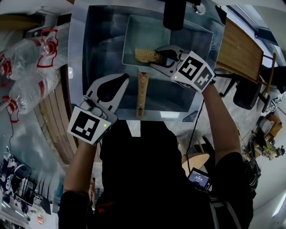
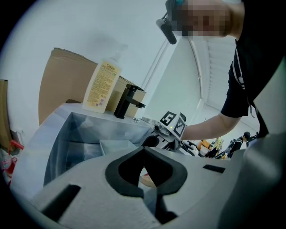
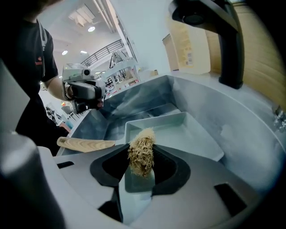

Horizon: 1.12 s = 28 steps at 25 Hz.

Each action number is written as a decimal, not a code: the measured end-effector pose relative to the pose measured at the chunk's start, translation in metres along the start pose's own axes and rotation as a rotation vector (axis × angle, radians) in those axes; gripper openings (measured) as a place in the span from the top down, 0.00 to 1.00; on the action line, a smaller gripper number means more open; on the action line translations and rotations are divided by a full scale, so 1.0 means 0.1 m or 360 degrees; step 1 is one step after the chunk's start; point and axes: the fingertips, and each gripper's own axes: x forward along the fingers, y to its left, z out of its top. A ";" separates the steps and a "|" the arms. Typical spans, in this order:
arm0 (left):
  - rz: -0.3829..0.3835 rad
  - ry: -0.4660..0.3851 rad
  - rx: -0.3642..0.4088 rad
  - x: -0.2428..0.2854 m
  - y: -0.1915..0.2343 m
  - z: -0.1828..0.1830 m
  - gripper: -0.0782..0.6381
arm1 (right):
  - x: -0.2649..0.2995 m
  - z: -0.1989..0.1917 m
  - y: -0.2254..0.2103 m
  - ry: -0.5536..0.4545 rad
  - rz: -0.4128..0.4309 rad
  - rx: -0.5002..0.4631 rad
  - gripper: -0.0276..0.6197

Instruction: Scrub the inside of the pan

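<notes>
A pale square pan (image 1: 190, 47) with a wooden handle (image 1: 141, 96) lies in the steel sink (image 1: 100, 40). My right gripper (image 1: 160, 56) reaches over the pan's near left side, shut on a tan fibrous scrubber (image 1: 145, 55). In the right gripper view the scrubber (image 3: 141, 152) stands pinched between the jaws of the right gripper (image 3: 142, 167), above the pan (image 3: 178, 132), with the handle (image 3: 85, 144) pointing left. My left gripper (image 1: 117, 84) hovers at the sink's near left, beside the handle and apart from it. The left gripper (image 2: 144, 154) has its jaw tips together, holding nothing.
A black faucet (image 1: 174, 13) overhangs the sink's far side. A yellow-labelled soap bottle (image 2: 103, 87) and cardboard stand behind the sink. Plastic bottles (image 1: 27, 67) lie to the left. A wooden tabletop (image 1: 239, 49) and chairs are at the right.
</notes>
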 end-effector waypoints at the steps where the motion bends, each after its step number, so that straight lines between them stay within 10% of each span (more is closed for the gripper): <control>1: 0.0001 0.0004 -0.0004 0.01 0.00 -0.01 0.87 | 0.01 0.00 -0.02 -0.0004 0.0000 0.0002 0.73; 17: -0.0002 0.0021 -0.0015 0.04 0.03 -0.02 0.87 | 0.05 0.13 -0.91 -0.0012 -0.0328 0.0059 0.73; 28: -0.0036 0.0017 0.0013 0.07 -0.05 0.05 0.87 | -0.25 -0.04 -0.17 -0.0014 -0.0098 0.0038 0.73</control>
